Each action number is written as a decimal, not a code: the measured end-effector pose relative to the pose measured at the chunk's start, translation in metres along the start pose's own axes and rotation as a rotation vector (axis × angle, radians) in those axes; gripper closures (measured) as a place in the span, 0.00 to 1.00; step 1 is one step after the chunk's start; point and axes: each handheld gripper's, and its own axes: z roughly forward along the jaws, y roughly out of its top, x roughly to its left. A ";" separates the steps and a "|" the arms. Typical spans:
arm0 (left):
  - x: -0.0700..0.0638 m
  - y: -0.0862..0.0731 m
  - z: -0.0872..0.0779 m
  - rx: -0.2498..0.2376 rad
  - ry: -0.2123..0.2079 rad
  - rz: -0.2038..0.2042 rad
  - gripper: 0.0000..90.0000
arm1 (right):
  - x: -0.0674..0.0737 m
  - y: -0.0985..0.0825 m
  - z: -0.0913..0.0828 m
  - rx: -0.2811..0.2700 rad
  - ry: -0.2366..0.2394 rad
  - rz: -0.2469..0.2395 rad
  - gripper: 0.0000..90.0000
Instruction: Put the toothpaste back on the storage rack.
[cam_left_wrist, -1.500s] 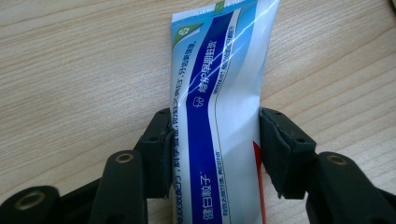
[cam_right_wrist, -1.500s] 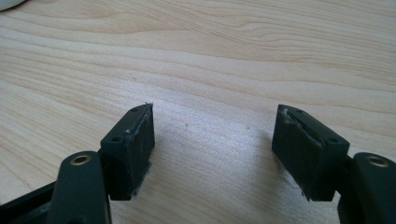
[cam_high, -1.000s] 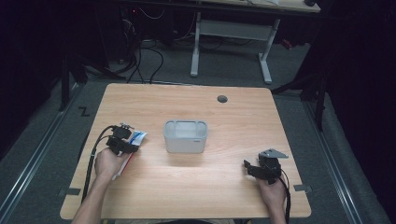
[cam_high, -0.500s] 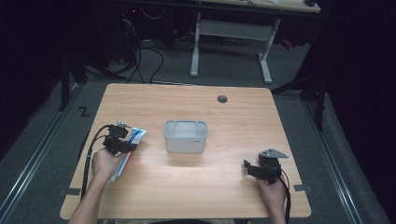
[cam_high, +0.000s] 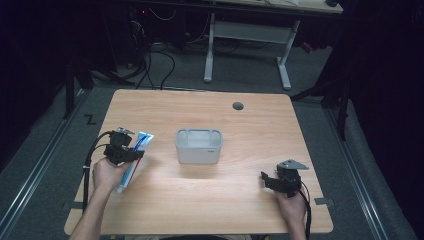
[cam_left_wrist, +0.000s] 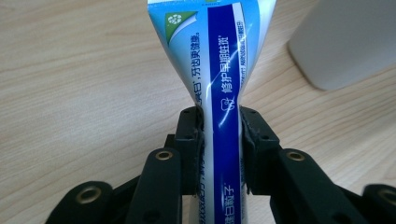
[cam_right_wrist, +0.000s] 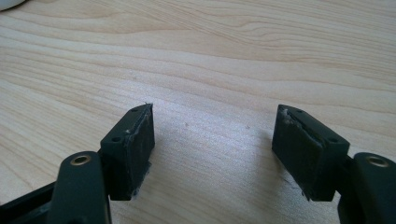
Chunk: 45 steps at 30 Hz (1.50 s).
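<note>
Up close, left gripper (cam_left_wrist: 219, 135) pinching toothpaste tube (cam_left_wrist: 219, 70), right gripper (cam_right_wrist: 212, 135) spread, tube's cap prob. hidden.

A blue-and-white toothpaste tube (cam_left_wrist: 224, 93) with Chinese lettering is sitting pinched at its waist between the pads of the left gripper (cam_left_wrist: 219, 140), its body squeezed narrow there and flaring wide again beyond the fingertips. In the high view the toothpaste tube (cam_high: 134, 160) is running lengthwise under the left gripper (cam_high: 131, 152), its flat crimped end reaching past the jaws and its white cap end trailing back beneath the hand.
</note>
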 end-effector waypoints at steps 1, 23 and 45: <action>-0.001 0.001 -0.003 -0.010 -0.004 0.003 0.79 | 0.000 0.000 0.000 0.001 0.000 0.001 0.33; -0.027 0.016 -0.012 -0.090 -0.077 0.060 0.80 | 0.000 0.000 0.000 0.001 0.000 -0.001 0.33; -0.054 0.048 -0.033 -0.208 -0.160 0.116 0.80 | 0.000 0.000 0.000 0.002 0.000 0.002 0.33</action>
